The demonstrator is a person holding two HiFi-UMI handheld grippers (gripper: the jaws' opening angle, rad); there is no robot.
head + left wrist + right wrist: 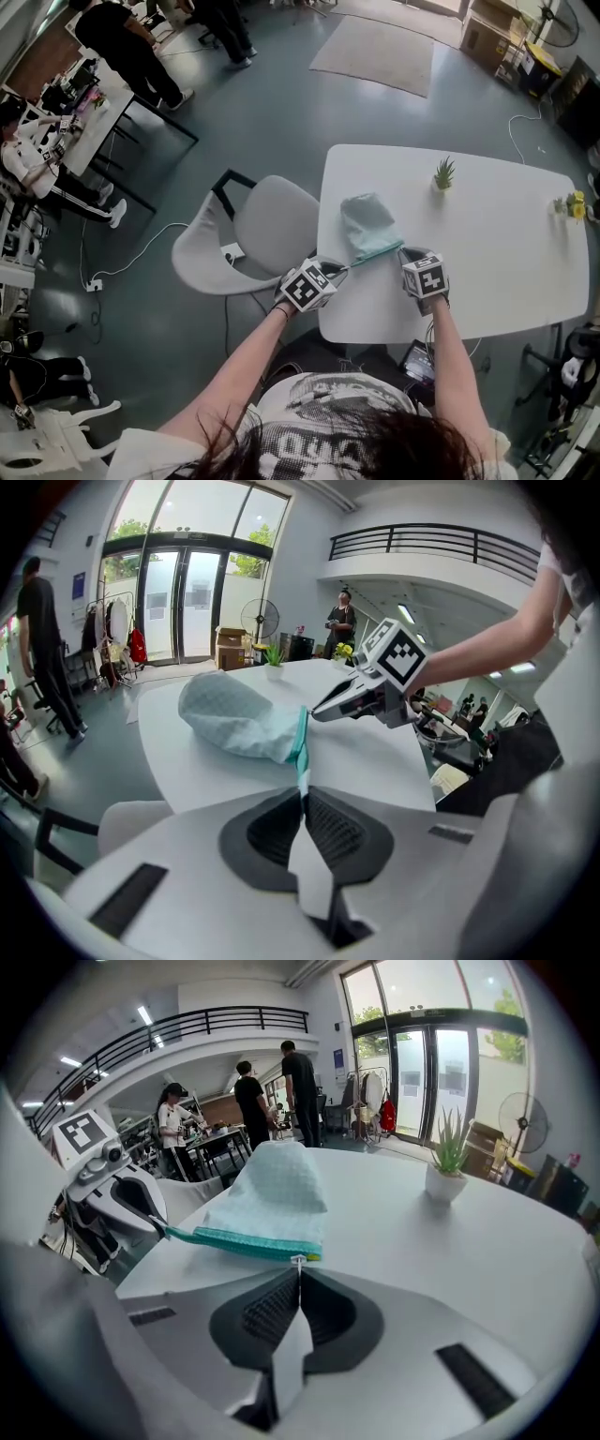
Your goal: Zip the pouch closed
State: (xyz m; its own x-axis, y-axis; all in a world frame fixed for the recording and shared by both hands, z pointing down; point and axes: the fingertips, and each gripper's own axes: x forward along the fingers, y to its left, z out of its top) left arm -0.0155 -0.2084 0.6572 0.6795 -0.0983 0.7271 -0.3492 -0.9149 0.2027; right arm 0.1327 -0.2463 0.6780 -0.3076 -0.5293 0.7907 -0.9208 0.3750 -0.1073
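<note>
A pale mint pouch [367, 223] with a teal zipper strip [375, 254] lies on the white table [506, 262], close to its near-left edge. My left gripper [341, 269] is shut on the left end of the zipper strip [301, 752], just past the table's edge. In the left gripper view the pouch [234, 721] is bunched up behind the strip. My right gripper [405, 250] is at the strip's right end, its jaws shut on the small metal zipper pull [298, 1262]. In the right gripper view the teal strip [246, 1242] runs taut from the pull to the left gripper [157, 1225].
A small potted plant [443, 174] stands at the far side of the table, and a yellow plant [574, 206] at its right end. A grey chair [253, 234] is pushed against the table's left edge. People stand and sit by desks [103, 89] at far left.
</note>
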